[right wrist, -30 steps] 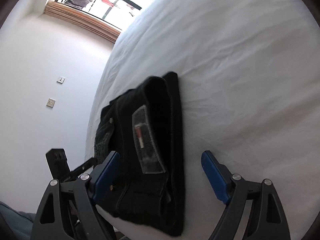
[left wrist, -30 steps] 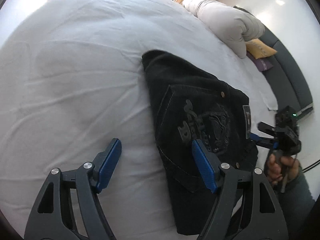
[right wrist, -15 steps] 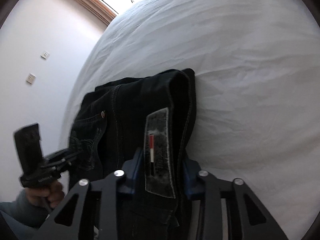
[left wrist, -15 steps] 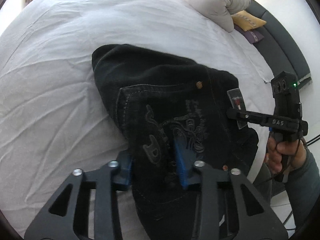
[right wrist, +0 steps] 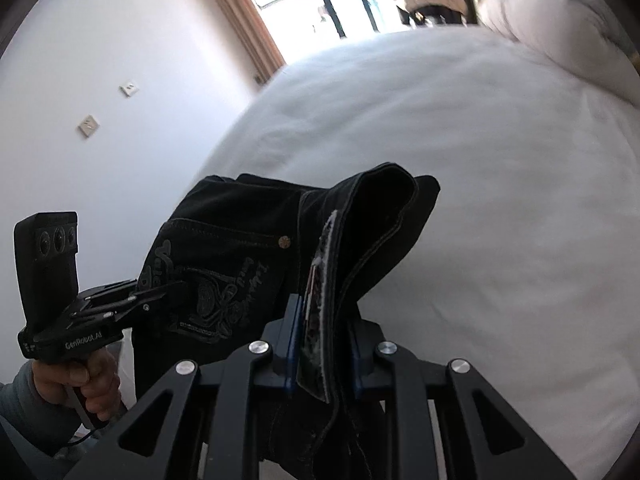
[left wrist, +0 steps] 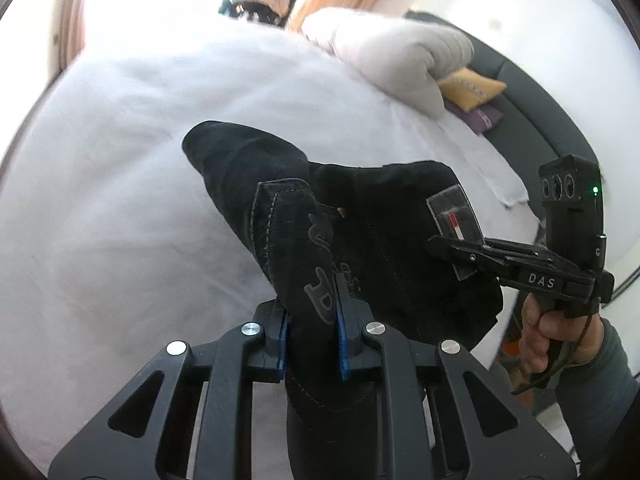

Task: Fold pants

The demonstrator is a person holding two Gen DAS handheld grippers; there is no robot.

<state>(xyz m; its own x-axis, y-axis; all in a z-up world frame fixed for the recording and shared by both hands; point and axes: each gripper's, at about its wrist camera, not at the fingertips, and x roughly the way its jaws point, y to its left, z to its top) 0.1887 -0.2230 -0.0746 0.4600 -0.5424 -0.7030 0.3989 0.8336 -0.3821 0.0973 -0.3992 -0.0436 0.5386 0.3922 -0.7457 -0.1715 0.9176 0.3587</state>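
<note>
pants (left wrist: 380, 240) lengthwise away from claws; left claw (left wrist: 311, 334), right claw (right wrist: 322, 344) just clamped on them

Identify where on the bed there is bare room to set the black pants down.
The white bed sheet is bare left of the black denim pants, up to the window end. In the right wrist view, sheet also lies bare right of them. Crowded: the rolled white duvet and yellow cushion.

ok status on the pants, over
Left gripper and right gripper just closed, both pinching pants. Pants lifted off bed. Nothing in the way.
</note>
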